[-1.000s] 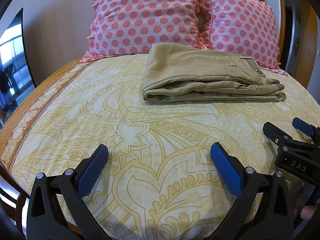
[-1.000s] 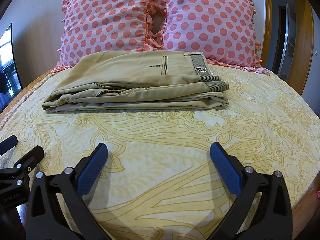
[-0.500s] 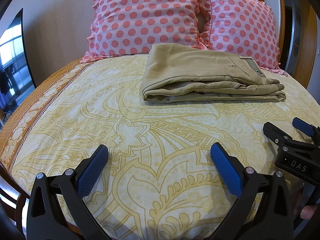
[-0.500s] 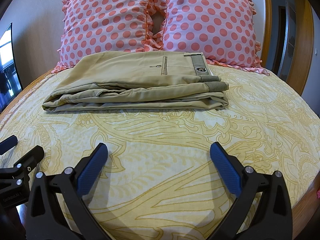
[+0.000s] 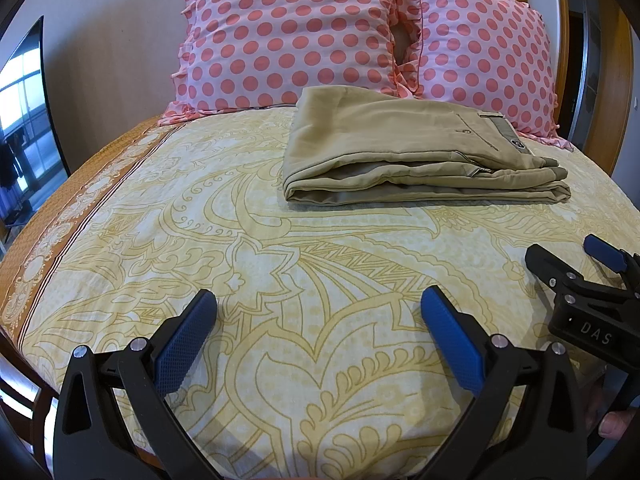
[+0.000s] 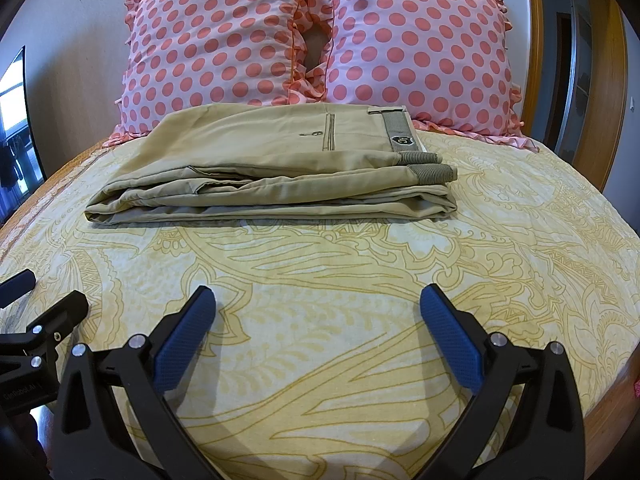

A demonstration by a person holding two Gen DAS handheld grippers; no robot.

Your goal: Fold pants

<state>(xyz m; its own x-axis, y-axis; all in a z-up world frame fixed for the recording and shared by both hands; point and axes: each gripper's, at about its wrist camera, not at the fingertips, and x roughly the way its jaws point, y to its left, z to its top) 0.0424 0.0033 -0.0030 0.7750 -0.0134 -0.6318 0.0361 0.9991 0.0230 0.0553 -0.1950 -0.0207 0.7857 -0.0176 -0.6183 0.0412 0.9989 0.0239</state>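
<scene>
Khaki pants lie folded in a flat stack on the yellow patterned bedspread, just in front of the pillows; they also show in the right wrist view, waistband to the right. My left gripper is open and empty, low over the near part of the bed, well short of the pants. My right gripper is open and empty, also near the bed's front. The right gripper also shows at the right edge of the left wrist view.
Two pink polka-dot pillows stand against the wall behind the pants. A wooden bed frame rises at the right. A dark screen stands at the left. The left gripper's side shows at the right wrist view's left edge.
</scene>
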